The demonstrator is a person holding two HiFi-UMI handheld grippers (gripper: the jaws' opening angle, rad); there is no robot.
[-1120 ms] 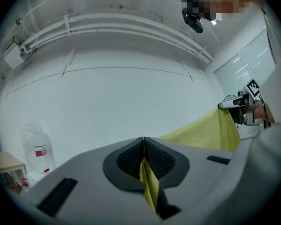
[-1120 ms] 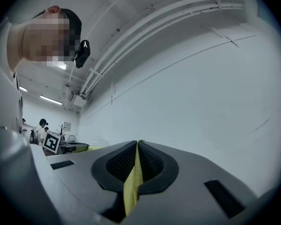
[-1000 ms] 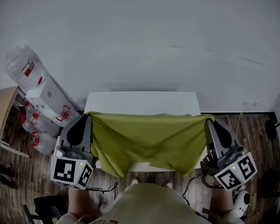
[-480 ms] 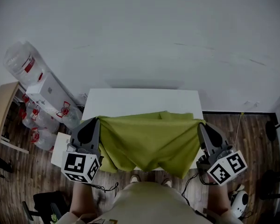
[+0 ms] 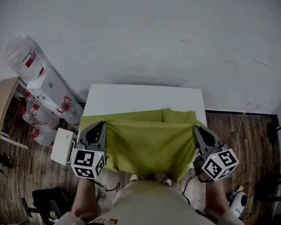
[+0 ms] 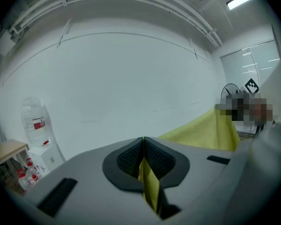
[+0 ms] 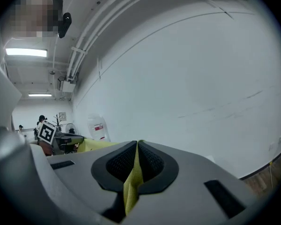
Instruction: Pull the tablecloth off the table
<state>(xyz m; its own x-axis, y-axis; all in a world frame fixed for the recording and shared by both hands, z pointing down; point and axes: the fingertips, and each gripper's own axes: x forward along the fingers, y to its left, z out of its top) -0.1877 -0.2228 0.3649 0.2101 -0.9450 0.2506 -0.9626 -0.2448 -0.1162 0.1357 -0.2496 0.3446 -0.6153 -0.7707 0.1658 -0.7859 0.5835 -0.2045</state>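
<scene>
The white wall [image 5: 145, 36] takes the far half of the head view, with wooden floor [image 5: 246, 130] under it. The white surface [image 5: 145, 97] stands in the middle against the wall. Its far half is bare.

The green cloth [image 5: 150, 142] covers only the near half of the surface. Its far edge runs left to right across the middle, and its near part hangs over the near edge toward the person. So its long axis goes left to right, between the two tools.

The left tool [image 5: 100, 125] is pressed together on the left end of the cloth, and a green fold shows between its pads. The right tool [image 5: 197, 129] pinches the right end the same way. Both point to the far side, and the cloth lies far of them, stretched between them. Neither hand is nearer; they hold at about the same depth.

I judge that the rest of the cloth must come straight to the near side, both ends together, otherwise one end may drag.
</scene>
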